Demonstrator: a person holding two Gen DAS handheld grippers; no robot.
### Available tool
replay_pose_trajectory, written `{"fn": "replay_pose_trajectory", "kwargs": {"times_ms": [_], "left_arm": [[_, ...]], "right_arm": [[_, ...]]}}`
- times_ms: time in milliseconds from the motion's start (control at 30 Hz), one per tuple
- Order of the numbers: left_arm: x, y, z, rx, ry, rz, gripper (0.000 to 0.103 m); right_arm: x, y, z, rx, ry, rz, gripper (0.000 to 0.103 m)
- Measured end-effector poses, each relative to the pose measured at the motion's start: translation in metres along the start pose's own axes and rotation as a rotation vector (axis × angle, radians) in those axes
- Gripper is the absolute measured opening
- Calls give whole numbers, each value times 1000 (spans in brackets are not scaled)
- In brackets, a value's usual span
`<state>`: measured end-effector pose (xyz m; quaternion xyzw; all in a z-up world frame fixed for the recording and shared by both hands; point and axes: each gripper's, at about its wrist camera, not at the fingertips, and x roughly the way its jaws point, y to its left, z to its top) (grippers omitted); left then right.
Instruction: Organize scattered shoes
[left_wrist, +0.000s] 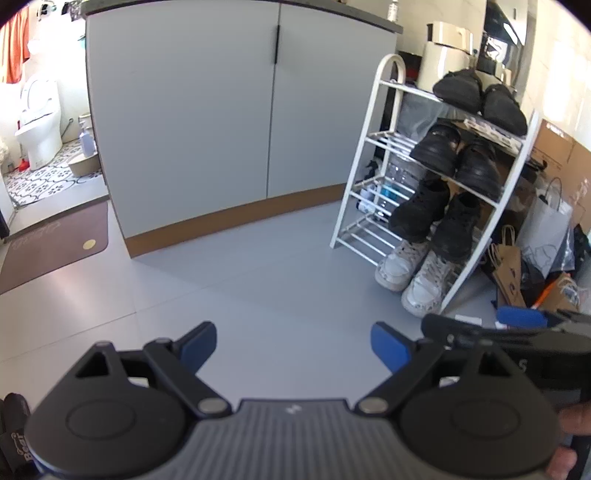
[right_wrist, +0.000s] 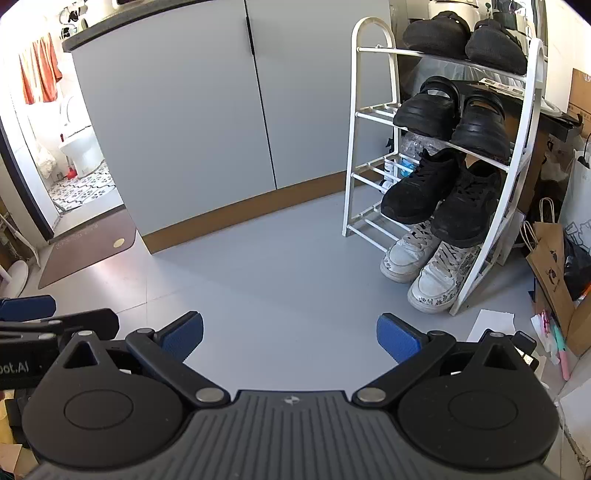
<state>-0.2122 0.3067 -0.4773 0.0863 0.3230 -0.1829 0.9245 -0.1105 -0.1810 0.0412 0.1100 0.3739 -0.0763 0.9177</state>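
White tubular shoe rack (right_wrist: 373, 110) on smooth grey floor (right_wrist: 280, 273), four tiers: black fabric slippers (right_wrist: 436, 31), glossy black clogs (right_wrist: 424, 107), black suede lace-up sneakers (right_wrist: 417, 192), white patterned sneakers (right_wrist: 406, 254) at bottom. Left gripper (left_wrist: 295, 347) and right gripper (right_wrist: 290, 338), blue-padded, jaws spread and empty, both well short of the rack. Partial lettering "oot.AI" on the left gripper's housing, seen in the right wrist view.

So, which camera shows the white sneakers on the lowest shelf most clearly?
The right wrist view: the white sneakers appear larger, with laces and patterned sides visible. In the left wrist view they look smaller and blurrier, partly under the black shoes.
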Motion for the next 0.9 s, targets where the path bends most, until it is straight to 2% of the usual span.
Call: {"fn": "replay_pose_trajectory", "kwargs": {"times_ms": [900], "left_arm": [[11, -1, 4, -8, 19, 3, 96]], "right_arm": [[1, -4, -8, 24, 15, -3, 102]]}}
